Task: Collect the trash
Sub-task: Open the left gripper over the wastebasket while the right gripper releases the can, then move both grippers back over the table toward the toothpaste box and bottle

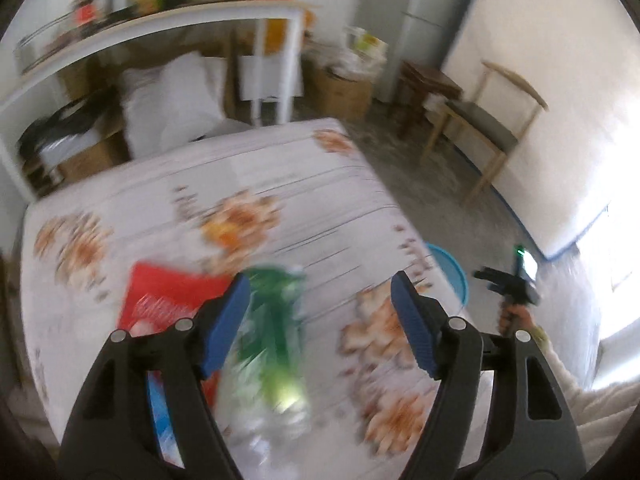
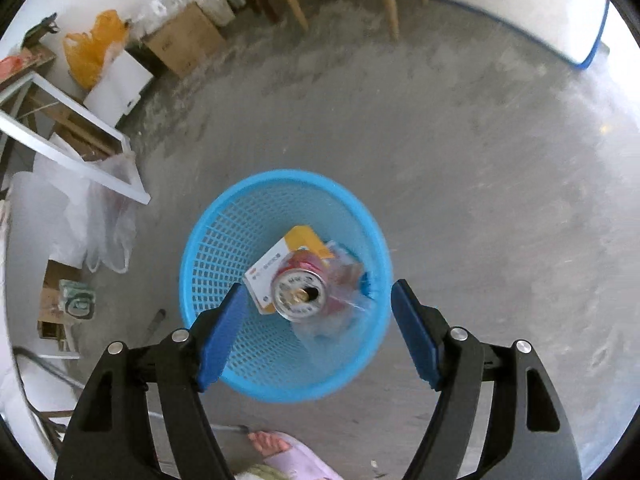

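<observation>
Right wrist view: blue mesh basket (image 2: 224, 240) stands on bare concrete floor (image 2: 460, 160), directly below right gripper (image 2: 318, 330). Inside: drink can (image 2: 299, 295) w/ top facing up, a white-and-yellow carton (image 2: 288, 256) under it, clear plastic wrap (image 2: 340, 312) beside it. Can looks to lie in or be dropping into the bin; can't tell which. Judgement: basket sits off the table corner so both hands reach it w/o walking.

Right gripper: jaws spread wide, nothing between pads; can is well below them, not touched. Tool points steeply down over the basket mouth, consistent w/ a drop position. Person's bare foot (image 2: 266, 442) at lower edge.

Left wrist view (heavy blur): green-label plastic bottle (image 1: 276, 344) lies on floral tablecloth (image 1: 280, 168), lengthwise, between fingers of left gripper (image 1: 320, 332). Jaws spread; left pad (image 1: 224, 328) appears right beside the bottle, contact unclear; right pad well apart. No pinch. Red packet (image 1: 160, 300) lies just left of bottle, partly under it; something blue (image 1: 160, 420) below that, unidentifiable.

Left tool angled down across table, bottle lined up along finger axis – judged a pre-grasp approach. Basket rim (image 1: 456, 276) shows past table edge; right gripper and hand (image 1: 516, 312) visible beyond it.

Remaining, judged: bottle, red packet not yet collected.
</observation>
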`<action>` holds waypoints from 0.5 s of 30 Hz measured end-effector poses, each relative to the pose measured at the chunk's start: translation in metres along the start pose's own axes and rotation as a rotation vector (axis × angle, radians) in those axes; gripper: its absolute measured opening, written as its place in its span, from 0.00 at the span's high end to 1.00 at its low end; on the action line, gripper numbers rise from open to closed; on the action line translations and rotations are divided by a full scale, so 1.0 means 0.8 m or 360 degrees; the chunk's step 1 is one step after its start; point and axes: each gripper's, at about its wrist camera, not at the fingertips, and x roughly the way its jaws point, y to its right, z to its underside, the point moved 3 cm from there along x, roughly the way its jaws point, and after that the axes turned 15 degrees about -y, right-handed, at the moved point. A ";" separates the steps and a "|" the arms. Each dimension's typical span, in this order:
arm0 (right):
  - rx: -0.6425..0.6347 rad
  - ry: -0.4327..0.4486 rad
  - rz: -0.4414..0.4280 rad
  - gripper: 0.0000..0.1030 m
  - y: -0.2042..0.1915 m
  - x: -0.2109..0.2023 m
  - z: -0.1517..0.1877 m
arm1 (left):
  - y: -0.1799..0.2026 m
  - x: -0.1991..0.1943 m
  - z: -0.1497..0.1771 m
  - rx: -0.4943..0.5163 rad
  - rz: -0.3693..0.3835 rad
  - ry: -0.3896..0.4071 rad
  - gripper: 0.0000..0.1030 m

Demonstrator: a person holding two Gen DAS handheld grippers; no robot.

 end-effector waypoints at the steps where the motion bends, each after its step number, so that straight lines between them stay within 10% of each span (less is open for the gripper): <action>1: -0.0014 0.0042 0.0006 0.30 0.003 -0.022 0.012 | -0.014 -0.011 0.012 -0.0045 -0.0009 0.0028 0.31; 15: -0.0637 0.0195 -0.0296 0.20 -0.134 -0.242 0.173 | -0.156 -0.059 0.163 -0.0513 -0.0123 0.0079 0.25</action>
